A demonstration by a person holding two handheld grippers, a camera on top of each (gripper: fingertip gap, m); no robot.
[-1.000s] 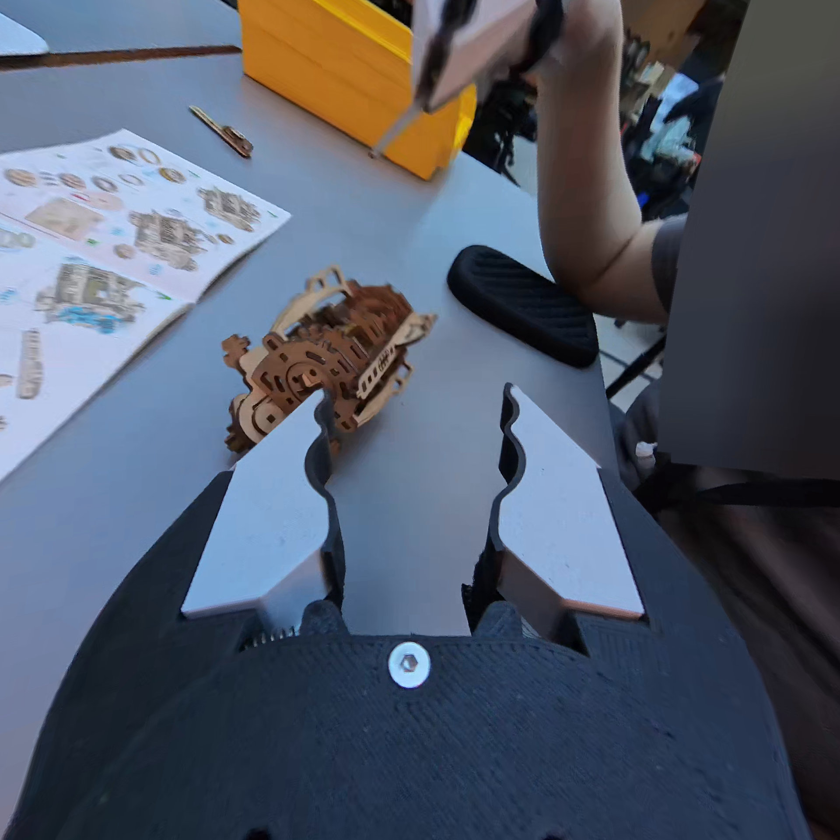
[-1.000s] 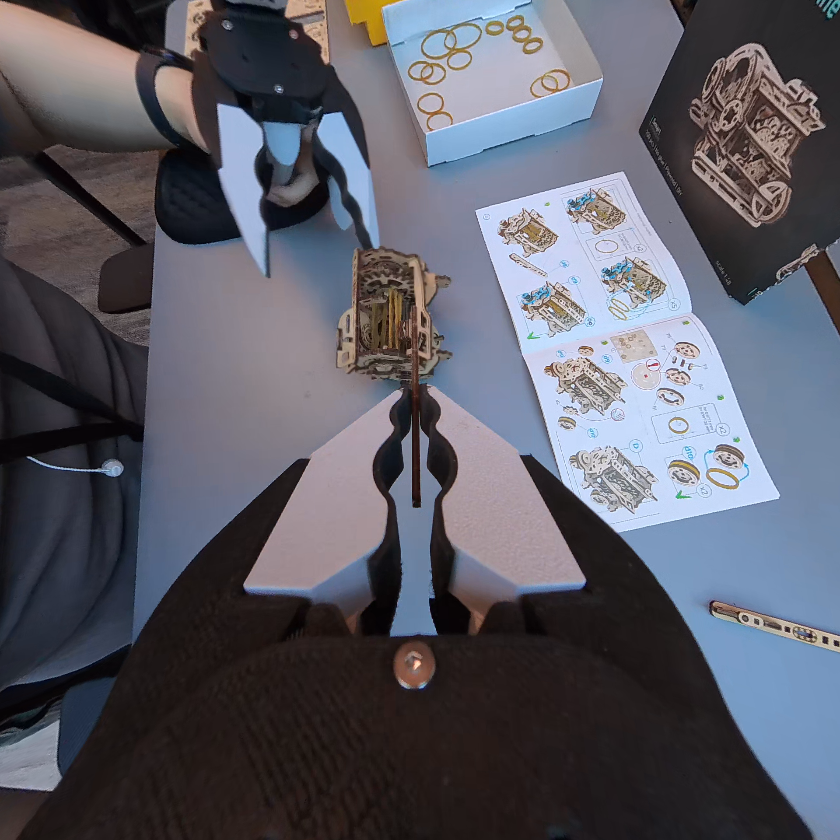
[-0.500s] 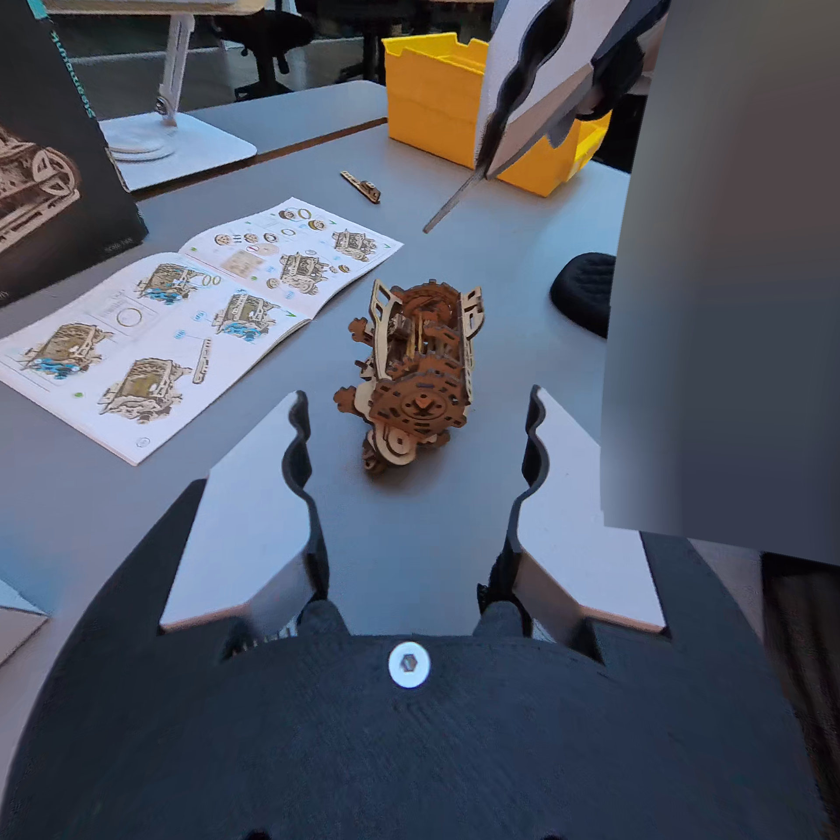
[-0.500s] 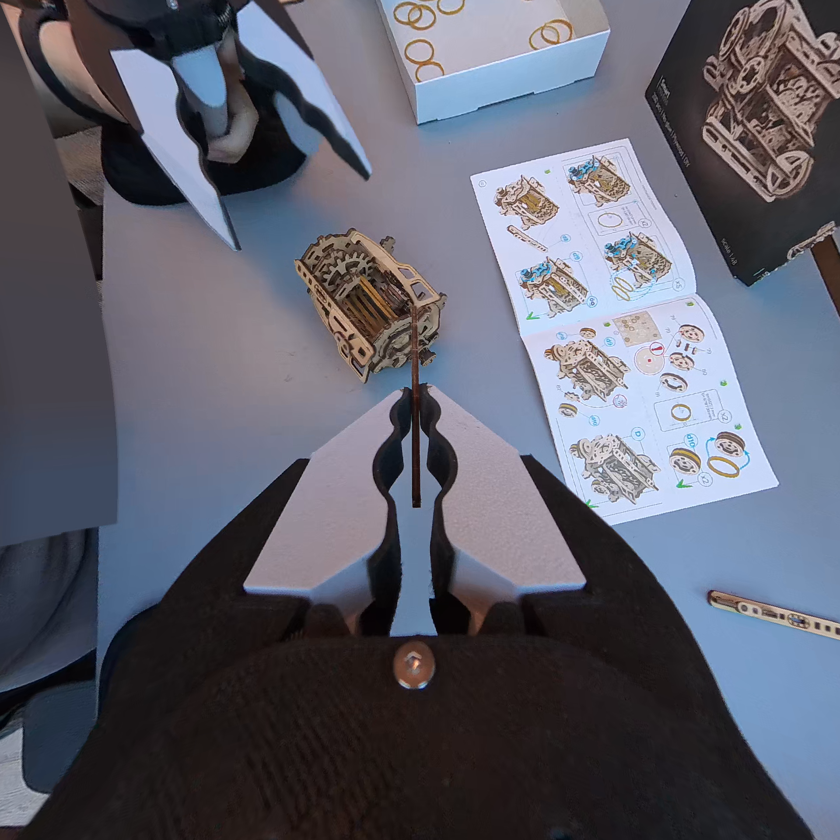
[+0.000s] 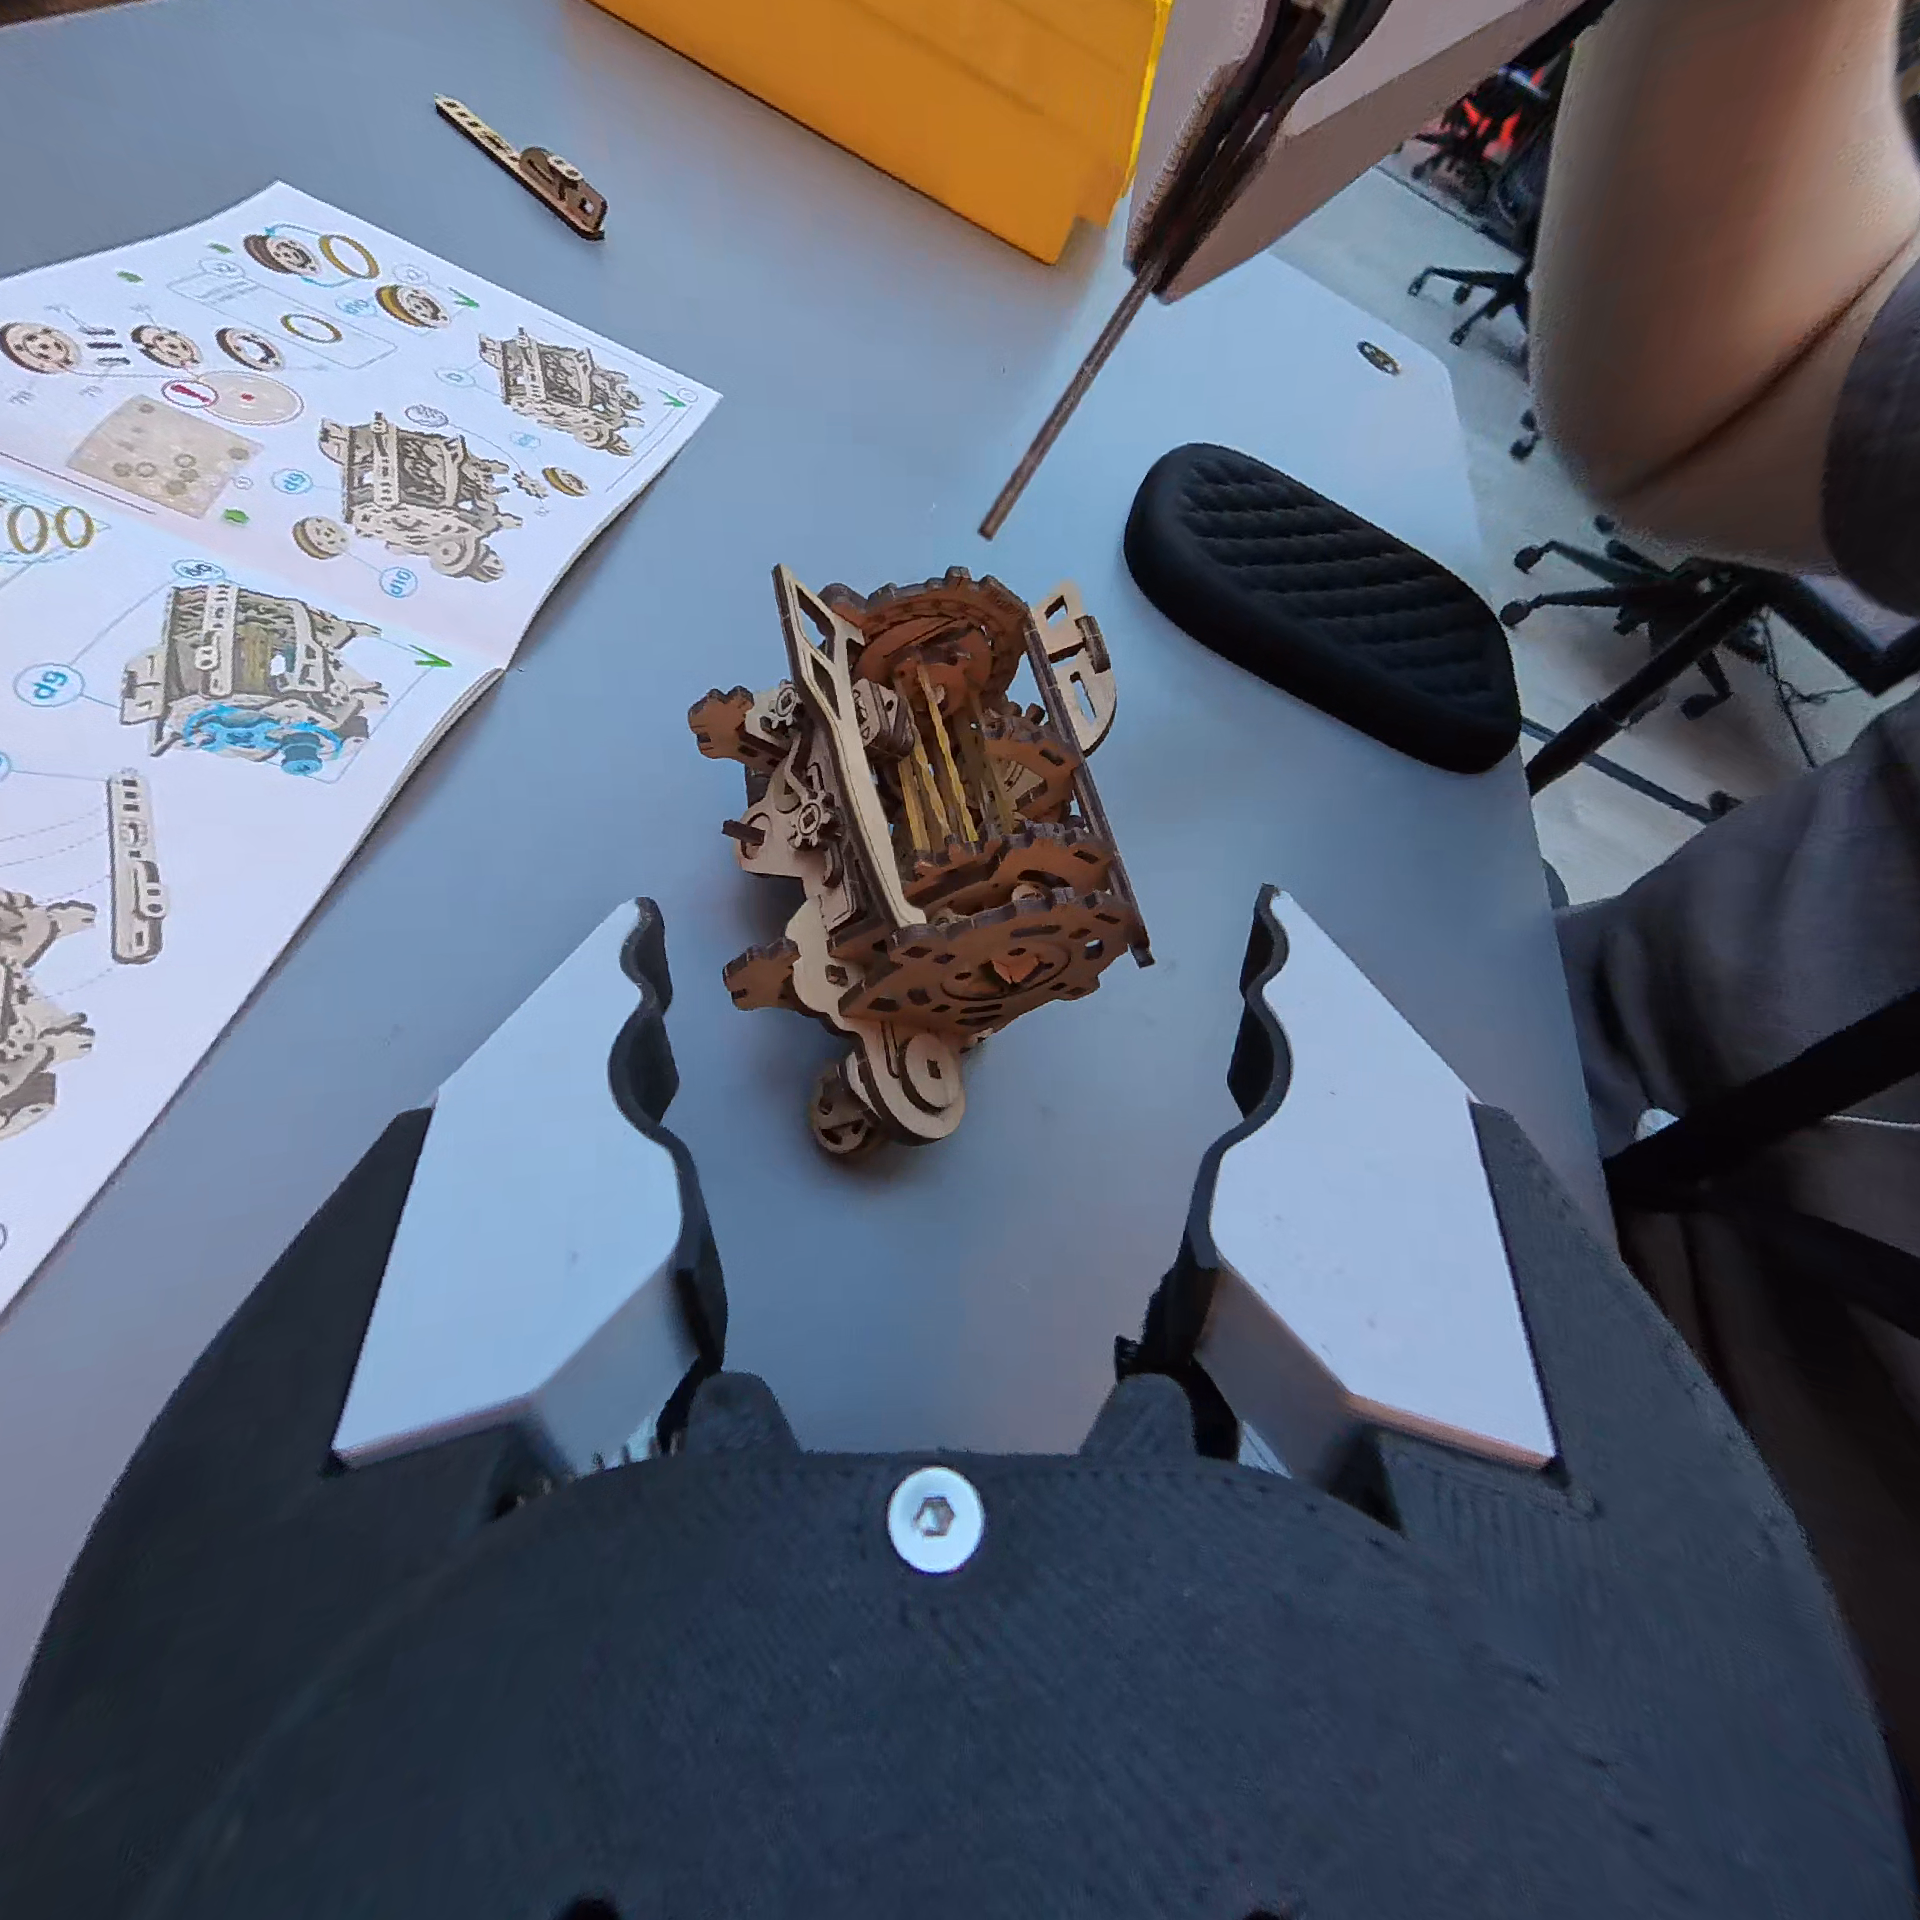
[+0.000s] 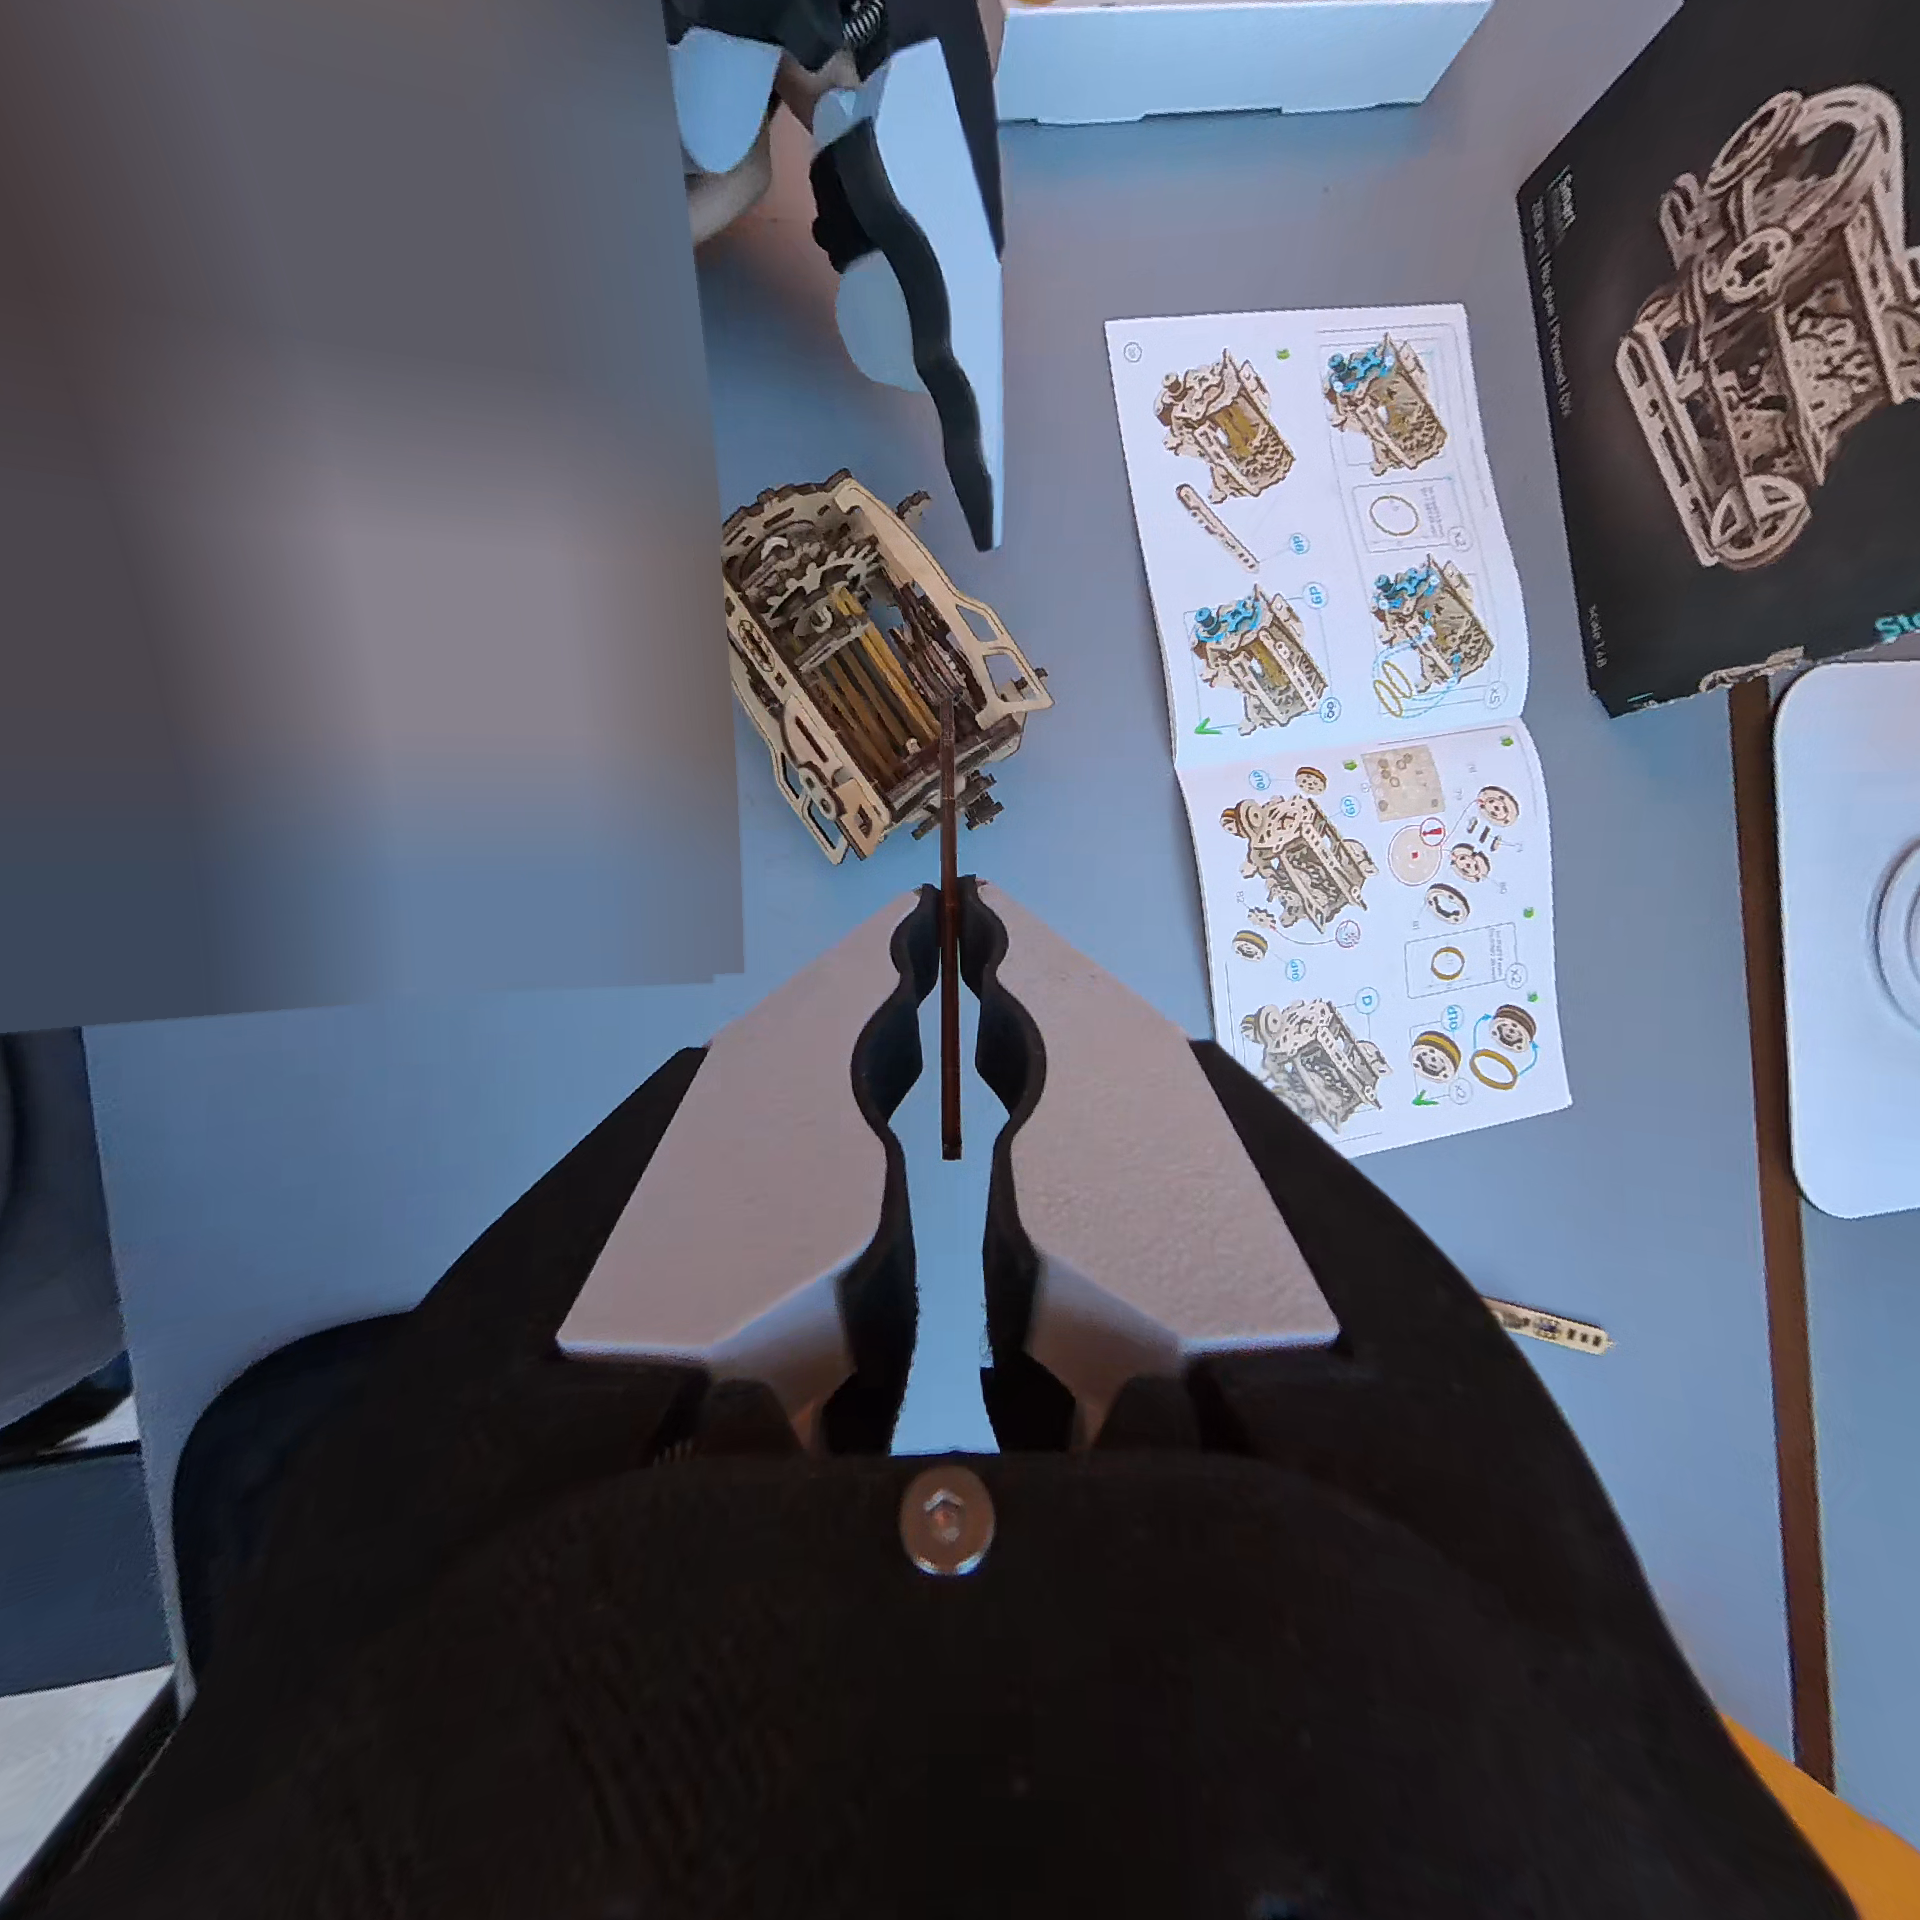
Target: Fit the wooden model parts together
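Note:
A half-built wooden gear model (image 5: 925, 821) lies tilted on the grey table, also in the right wrist view (image 6: 862, 665). My left gripper (image 5: 951, 914) is open wide, its fingers on either side of the model's near end without touching it. My right gripper (image 6: 948, 891) is shut on a thin flat wooden part (image 6: 949, 935) seen edge-on, held above the model. In the left wrist view the right gripper (image 5: 1174, 260) hangs above the model with that part (image 5: 1060, 416) pointing down.
An open instruction booklet (image 5: 260, 582) lies left of the model, also seen in the right wrist view (image 6: 1351, 727). A loose wooden strip (image 5: 525, 166), a yellow bin (image 5: 935, 94), a black pad (image 5: 1320, 608), a dark model box (image 6: 1756, 395) and a white box (image 6: 1226, 62) are around. The tips of one gripper are about 11 centimetres away from the tips of the other.
My left gripper has come closer over the model, and its fingers now flank the model's near end. My right gripper with the wooden part has shifted nearer above the model. The model has not moved.

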